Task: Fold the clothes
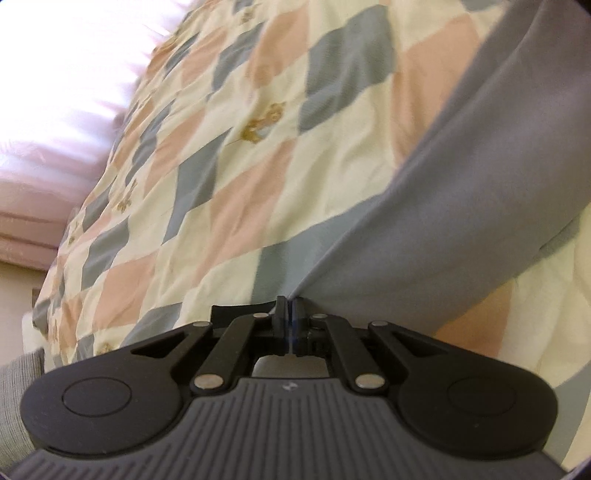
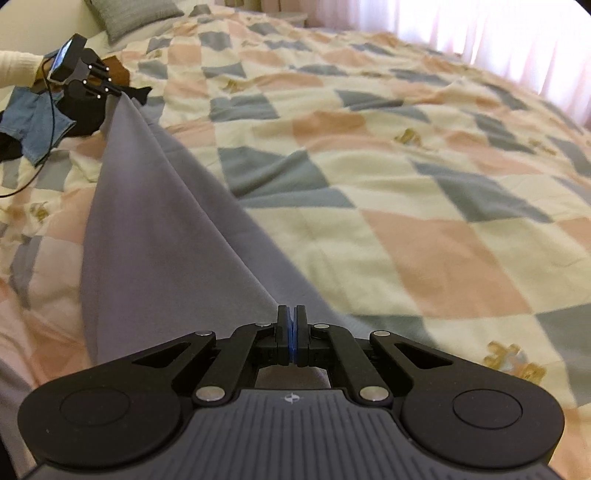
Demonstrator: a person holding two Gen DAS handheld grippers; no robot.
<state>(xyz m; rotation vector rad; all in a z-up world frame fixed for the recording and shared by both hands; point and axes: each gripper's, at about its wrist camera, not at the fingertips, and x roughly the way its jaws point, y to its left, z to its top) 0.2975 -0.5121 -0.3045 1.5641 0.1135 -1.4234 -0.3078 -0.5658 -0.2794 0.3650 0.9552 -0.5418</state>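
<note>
My left claw [image 1: 289, 317] is clenched, its 2 fingers pressed together on a corner of the grey garment [image 1: 461, 206]. From that pinch the cloth runs away toward 1 o'clock in the left wrist view, lifted in a taut band above the checked quilt [image 1: 207, 177] on the bed. A grey knit sleeve [image 1: 18, 398] shows at 8 o'clock beside the claw's body.

My right claw [image 2: 291, 325] is clenched as well, blue pads meeting with the garment's [image 2: 155, 221] other end caught between them. In the right wrist view the cloth stretches from the fingertips toward 11 o'clock, narrowing as it goes, up to the left claw [image 2: 117, 93], which grips its far tip. So the garment hangs between the 2 claws, with 1 long fold running down its middle, and its lower edge drapes onto the quilt [image 2: 406, 177] at 8 o'clock.

Behind the left claw, at 10 o'clock, a pile of other clothes lies on the bed: a blue denim piece [image 2: 37, 125], something black [image 2: 83, 118] and a brown item [image 2: 116, 72]. A cream sleeve [image 2: 18, 70] reaches in from the left edge. A grey pillow [image 2: 133, 16] sits at 11 o'clock, and pale pink curtains [image 2: 480, 33] hang at 1 o'clock.
</note>
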